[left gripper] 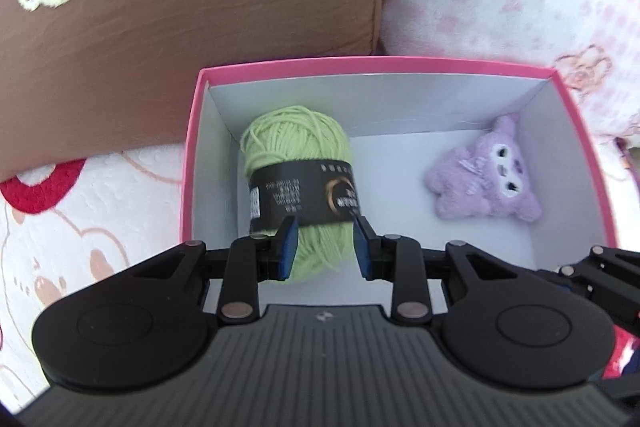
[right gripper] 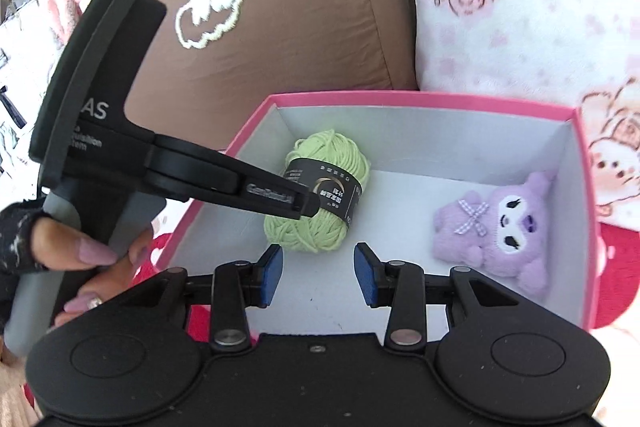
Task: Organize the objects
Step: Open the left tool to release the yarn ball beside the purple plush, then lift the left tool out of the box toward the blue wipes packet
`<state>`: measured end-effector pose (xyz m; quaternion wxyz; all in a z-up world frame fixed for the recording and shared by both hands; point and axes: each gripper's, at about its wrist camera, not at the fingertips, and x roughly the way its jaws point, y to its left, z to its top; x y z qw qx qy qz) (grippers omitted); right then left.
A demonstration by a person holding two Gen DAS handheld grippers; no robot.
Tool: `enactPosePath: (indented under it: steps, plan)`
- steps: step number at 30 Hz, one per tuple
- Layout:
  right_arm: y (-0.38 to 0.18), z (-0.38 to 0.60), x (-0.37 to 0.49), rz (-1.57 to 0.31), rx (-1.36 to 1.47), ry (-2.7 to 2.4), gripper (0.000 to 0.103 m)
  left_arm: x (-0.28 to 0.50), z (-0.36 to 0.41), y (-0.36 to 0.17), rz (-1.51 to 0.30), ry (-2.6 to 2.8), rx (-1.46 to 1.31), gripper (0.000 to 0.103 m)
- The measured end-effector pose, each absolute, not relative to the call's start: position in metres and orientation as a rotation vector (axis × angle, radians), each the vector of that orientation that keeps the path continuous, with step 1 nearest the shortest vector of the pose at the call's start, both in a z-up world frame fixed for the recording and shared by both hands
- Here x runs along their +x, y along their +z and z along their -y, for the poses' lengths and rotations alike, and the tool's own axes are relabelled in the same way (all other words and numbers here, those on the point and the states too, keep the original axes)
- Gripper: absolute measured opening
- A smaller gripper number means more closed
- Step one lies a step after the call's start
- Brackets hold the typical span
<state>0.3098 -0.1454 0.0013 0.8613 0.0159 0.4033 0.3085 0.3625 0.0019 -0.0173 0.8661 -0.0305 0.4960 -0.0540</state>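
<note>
Two claws over pink box (left gripper: 192,147), left claw (left gripper: 326,247) spread, seemingly touching green yarn (left gripper: 296,147), right claw (right gripper: 319,277) spread, empty

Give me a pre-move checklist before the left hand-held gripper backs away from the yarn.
1. Yarn inside box, lying on its floor: ok.
2. Left hand-held gripper open, pads apart: ok.
3. Pads fully off the yarn: cannot tell; the ball's near end sits between them.
4. Plush apart from the yarn, at the box's right side: ok.
5. Right hand-held gripper open, holding nothing: ok.
6. Retreat path over the near box wall: cannot tell; the wall is hidden.
</note>
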Motion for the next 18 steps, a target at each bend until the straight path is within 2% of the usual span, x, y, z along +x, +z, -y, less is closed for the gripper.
enactPosePath:
  steps: [18]
  plan:
    - [0.067, 0.166, 0.223, -0.743, -0.175, 0.675, 0.048, 0.264, -0.026, 0.039, -1.005, -0.228, -0.134, 0.033]
